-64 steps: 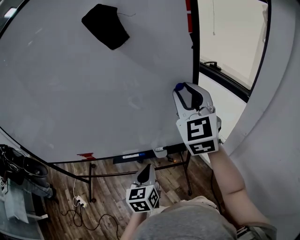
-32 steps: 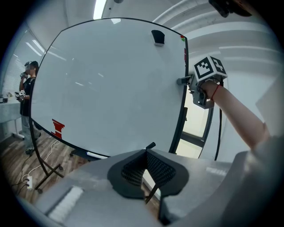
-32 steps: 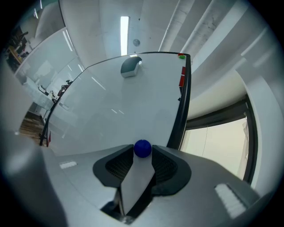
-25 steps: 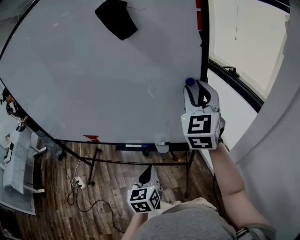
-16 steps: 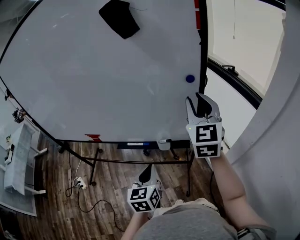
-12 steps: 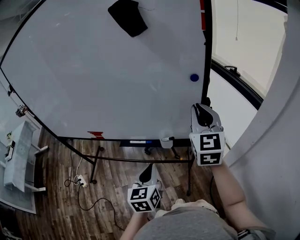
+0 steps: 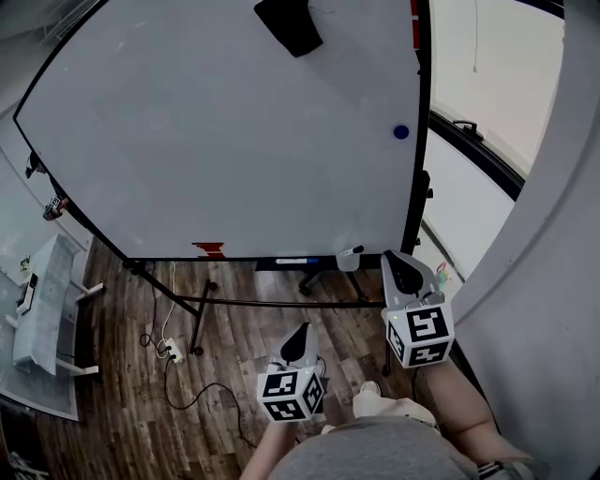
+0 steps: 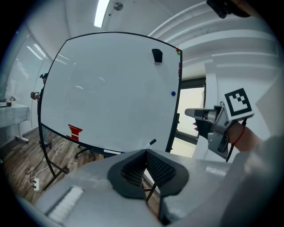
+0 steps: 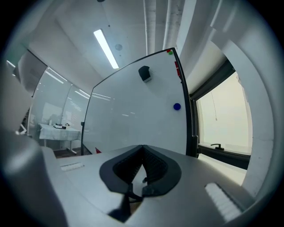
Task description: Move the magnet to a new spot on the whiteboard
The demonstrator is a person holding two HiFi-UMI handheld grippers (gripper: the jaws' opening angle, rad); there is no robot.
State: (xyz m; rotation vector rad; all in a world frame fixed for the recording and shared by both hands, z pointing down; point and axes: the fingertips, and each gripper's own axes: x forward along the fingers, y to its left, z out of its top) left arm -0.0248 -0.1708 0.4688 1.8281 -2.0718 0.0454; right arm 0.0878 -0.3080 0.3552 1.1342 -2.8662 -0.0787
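Note:
A small round blue magnet (image 7: 401,132) sticks to the whiteboard (image 7: 216,141) near its right edge; it also shows as the blue magnet (image 9: 177,106) in the right gripper view and as the magnet (image 8: 173,93) in the left gripper view. My right gripper (image 7: 396,262) hangs low, well below the magnet and off the board, shut with nothing between its jaws. My left gripper (image 7: 298,339) stays low over the floor, jaws shut and empty.
A black eraser (image 7: 289,22) sits at the board's top, red magnets (image 7: 413,19) on the right frame. A red mark (image 7: 210,249) and a marker tray (image 7: 298,262) lie along the bottom edge. The stand's legs, cables and a power strip (image 7: 172,351) are on the wood floor. A window (image 7: 487,103) is at right.
My right gripper let go of the blue magnet, drew back and down from the board, and closed its jaws. The magnet stayed near the right edge. The head view shifted left.

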